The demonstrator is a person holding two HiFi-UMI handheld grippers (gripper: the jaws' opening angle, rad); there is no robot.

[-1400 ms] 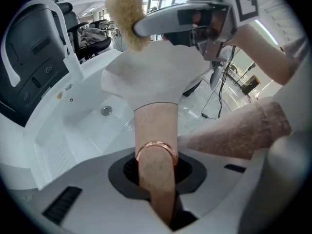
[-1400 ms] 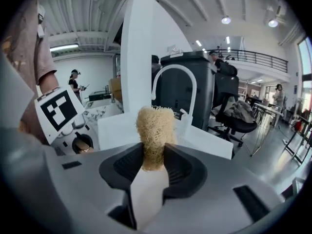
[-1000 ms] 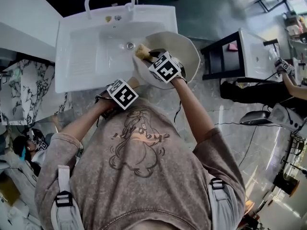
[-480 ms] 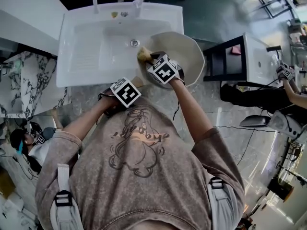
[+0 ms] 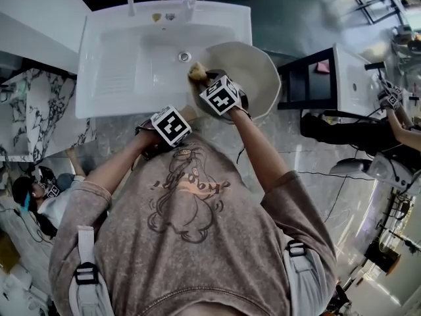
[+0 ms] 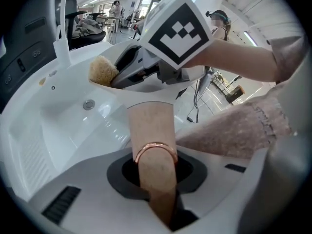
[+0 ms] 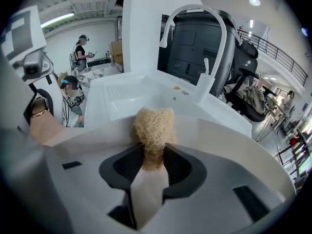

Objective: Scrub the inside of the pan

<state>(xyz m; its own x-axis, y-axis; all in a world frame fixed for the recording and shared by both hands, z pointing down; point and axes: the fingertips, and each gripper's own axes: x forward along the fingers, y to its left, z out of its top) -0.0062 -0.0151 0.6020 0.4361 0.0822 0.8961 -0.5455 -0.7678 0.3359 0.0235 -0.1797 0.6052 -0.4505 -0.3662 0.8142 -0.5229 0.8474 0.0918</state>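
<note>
Nearest in, the left gripper (image 6: 156, 177) is clamped tight on the pan's wooden handle (image 6: 150, 126), just by its copper ring. Beyond it, the right gripper (image 7: 155, 162) is closed on a loofah scrubber (image 7: 155, 126), which sits at the left rim of the cream pan (image 5: 253, 71). The pan is tilted over the right side of the white sink (image 5: 131, 64), with the faucet (image 7: 192, 6) at the far edge.

Support: white rectangular moulded sink unit (image 5: 105, 101).
Left part: ribbed draining surface (image 5: 115, 78), nothing resting on it.
Basin floor, near centre: round metal drain (image 5: 185, 56).
Rear edge: white arched tap (image 7: 195, 7), with small fittings (image 5: 156, 17) just beside its base.
Right front corner: cream-coloured round pan (image 5: 256, 71), overhanging the sink's right edge. Contact with the rim not discernible.
</note>
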